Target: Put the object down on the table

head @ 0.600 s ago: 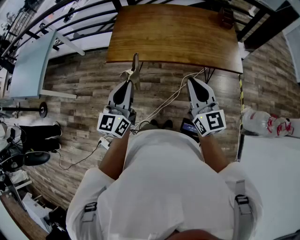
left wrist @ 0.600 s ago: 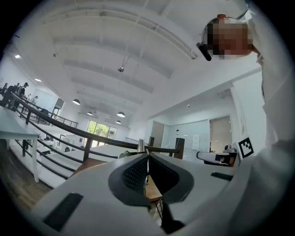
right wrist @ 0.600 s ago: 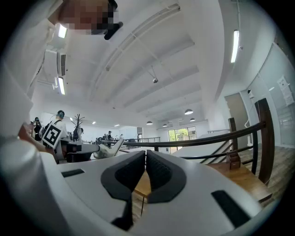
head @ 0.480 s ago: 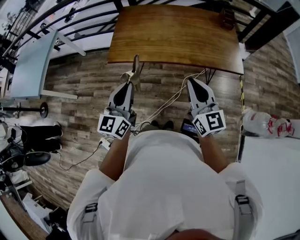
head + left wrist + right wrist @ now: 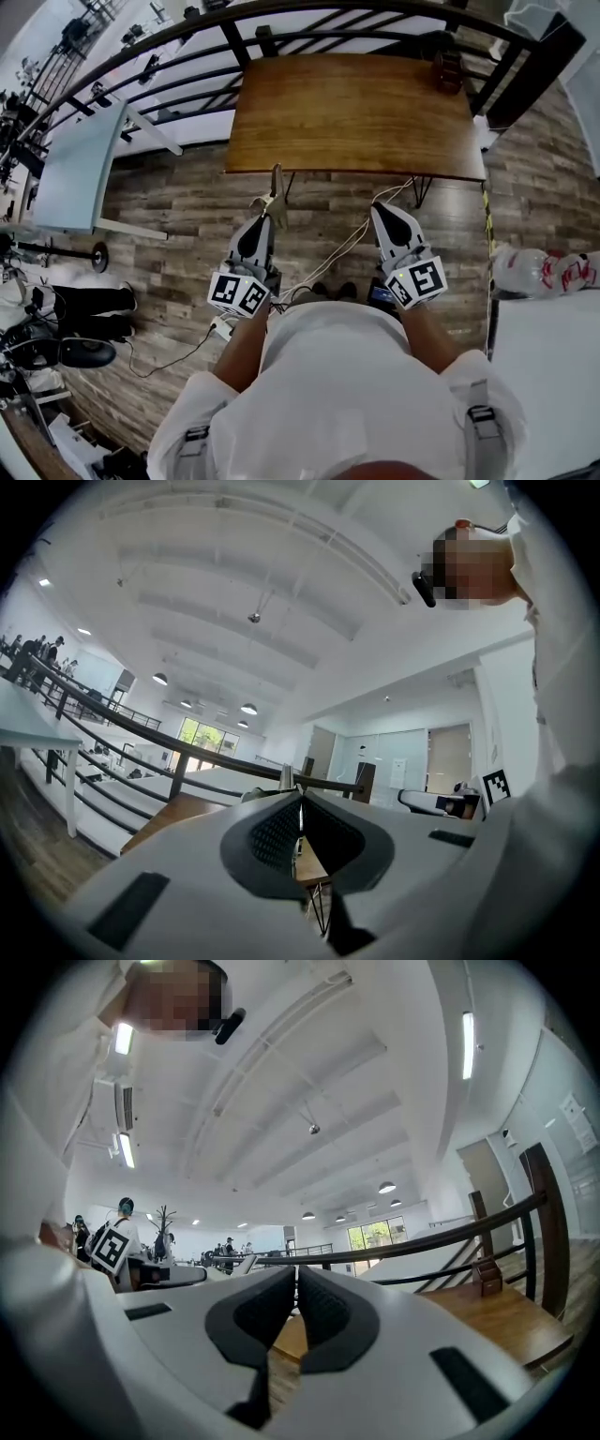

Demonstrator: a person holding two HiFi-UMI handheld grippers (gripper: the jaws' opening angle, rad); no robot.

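Short of the near edge of the table, above the plank floor, the left gripper has its fingers clamped on a slender object. The object juts past the fingertips, its long axis pointing ahead toward the table. The right gripper holds its fingers pressed together with nothing between them.

Bright even indoor light, ceiling strip light glaring, shadows soft, edges bent by fisheye, corners blackened

A pale blue table stands upper left, a black railing crosses the top, and white cables trail across the plank floor.
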